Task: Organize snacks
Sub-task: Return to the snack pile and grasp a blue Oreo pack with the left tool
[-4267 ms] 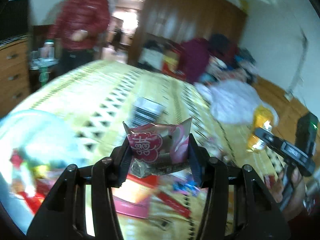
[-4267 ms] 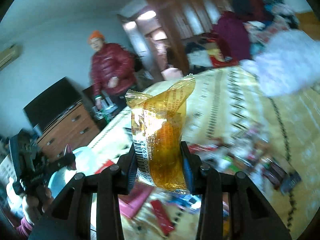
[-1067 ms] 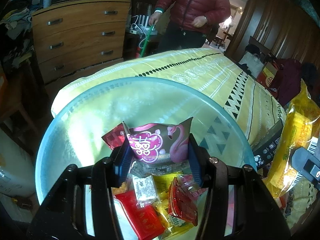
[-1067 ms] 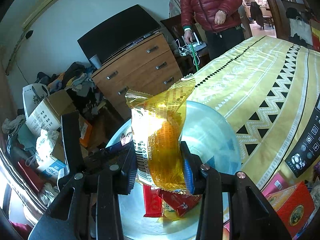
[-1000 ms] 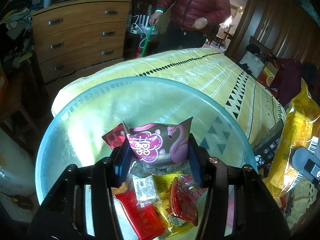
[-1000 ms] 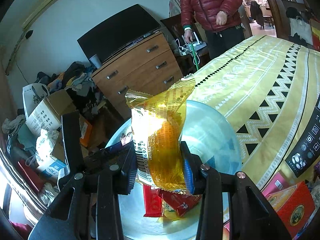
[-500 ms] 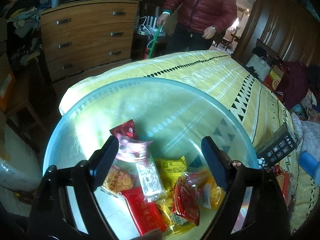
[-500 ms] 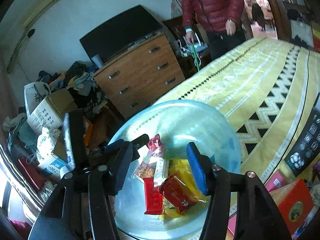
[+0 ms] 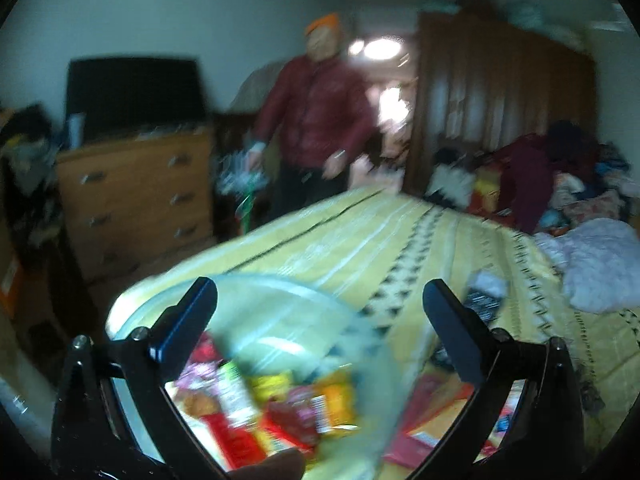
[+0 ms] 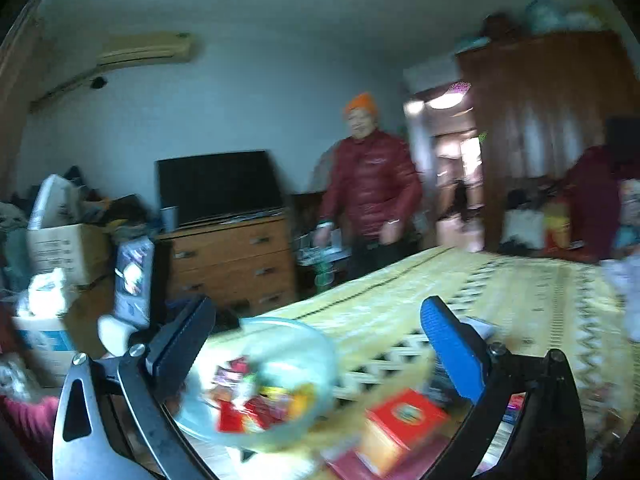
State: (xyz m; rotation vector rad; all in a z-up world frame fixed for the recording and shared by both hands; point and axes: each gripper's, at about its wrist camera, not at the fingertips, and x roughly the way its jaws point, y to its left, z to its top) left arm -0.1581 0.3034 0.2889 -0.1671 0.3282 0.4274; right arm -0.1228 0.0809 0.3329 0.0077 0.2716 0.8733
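The snack packets [image 9: 272,408] sit piled in my clear bowl [image 10: 320,344] on the yellow bedspread [image 9: 392,248], and both my left gripper [image 9: 320,304] and right gripper [image 10: 320,320], jaws just opened wide, hold nothing.

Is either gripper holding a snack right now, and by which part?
Nothing is held. The left gripper and right gripper have just opened wide, nothing between their fingers; the snacks lie in the glass bowl.

place: home bedroom | evidence: bed [image 10: 500,296], dresser [image 10: 232,268], wardrobe [image 10: 548,128], television [image 10: 216,186]
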